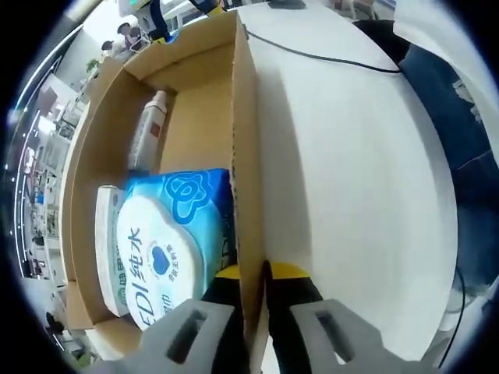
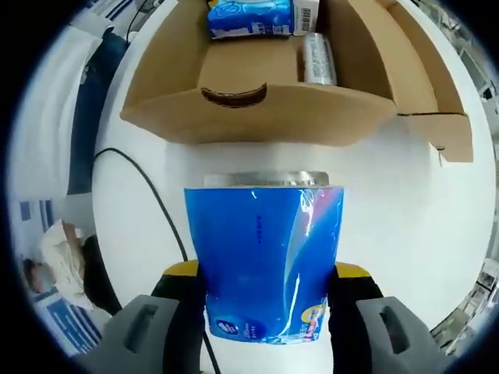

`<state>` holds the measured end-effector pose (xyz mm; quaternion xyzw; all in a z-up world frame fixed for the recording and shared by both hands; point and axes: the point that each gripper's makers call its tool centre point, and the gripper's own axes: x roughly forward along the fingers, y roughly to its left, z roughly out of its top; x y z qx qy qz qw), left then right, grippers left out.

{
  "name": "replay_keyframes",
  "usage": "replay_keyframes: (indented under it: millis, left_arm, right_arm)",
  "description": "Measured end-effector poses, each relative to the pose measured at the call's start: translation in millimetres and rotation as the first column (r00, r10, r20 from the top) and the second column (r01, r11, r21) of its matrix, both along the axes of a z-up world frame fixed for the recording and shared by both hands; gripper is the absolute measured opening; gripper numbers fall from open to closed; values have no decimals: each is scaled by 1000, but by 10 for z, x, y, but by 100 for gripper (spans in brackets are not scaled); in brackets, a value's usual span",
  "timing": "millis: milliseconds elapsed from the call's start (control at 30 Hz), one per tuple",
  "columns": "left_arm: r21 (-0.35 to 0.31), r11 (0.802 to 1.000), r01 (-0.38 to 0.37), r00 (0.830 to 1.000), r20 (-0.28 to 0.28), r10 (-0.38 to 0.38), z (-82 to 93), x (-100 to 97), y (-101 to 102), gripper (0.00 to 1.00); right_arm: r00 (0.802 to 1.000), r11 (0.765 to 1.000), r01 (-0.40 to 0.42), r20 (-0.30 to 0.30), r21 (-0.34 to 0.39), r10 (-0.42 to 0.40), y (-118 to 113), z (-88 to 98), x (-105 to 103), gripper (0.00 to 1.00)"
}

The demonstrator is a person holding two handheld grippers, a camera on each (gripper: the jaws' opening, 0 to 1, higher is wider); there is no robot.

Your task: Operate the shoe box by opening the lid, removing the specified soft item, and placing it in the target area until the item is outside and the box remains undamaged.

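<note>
1. My right gripper [image 2: 267, 300], bottom centre of the right gripper view, is clamped on a blue soft tissue pack [image 2: 263, 261]; a jaw presses each side of it, and the wrap shows creases.
2. The pack is already out of the shoe box [image 2: 257, 105], which lies across the top of that view. Below the pack is bare white table [image 2: 405, 218]. I judge the step in hand to be the placing.
3. My left gripper [image 1: 253, 300], bottom centre of the left gripper view, is closed on the box's cardboard side wall [image 1: 245, 179], one jaw inside, one outside. It steadies the box.
4. Left in the box: a blue-and-white wipes pack [image 1: 168, 241] at lower left just beside that wall, and a slim tube [image 1: 148, 128] further up by the far wall.
5. To do it well: I'd lower the pack flat onto the table well apart from the box edge, release only once it rests, and not squeeze harder.
6. A black cable [image 2: 152, 199] runs at left of the right gripper view; I'd set down right of it.
7. Keep the left grip light and don't twist, or the wall could bend or tear.
</note>
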<state>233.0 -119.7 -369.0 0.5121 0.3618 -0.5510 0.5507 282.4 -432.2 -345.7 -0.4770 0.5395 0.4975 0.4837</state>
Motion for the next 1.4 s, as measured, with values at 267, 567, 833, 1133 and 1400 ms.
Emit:
replay_keyframes:
  millis: [267,567,833,1133,1400]
  left_arm:
    - [-1,1000,2,1000,2,-2,0,-5,9,2]
    - [-1,1000,3,1000,1,-3,1,-10,10,2]
    - [-2,1000,4,1000,0,-4,-1,-8,9,2]
    - [-2,1000,1,1000,2,-1,-5,0,-2,2]
    - [-2,1000,1,1000,2,-1,-5,8,-12,2]
  right_arm:
    - [1000,1000,3,-2,10,-2,12,-28,-12,66]
    - [1000,1000,-5,18,21,4,21,0,-15,69]
    - [998,994,53,23,94,-56,156,114,-11,74]
    - [998,994,60,28,95,-62,134,78,-13,92]
    - [996,993,85,32,81,-88,76,94,-16,92]
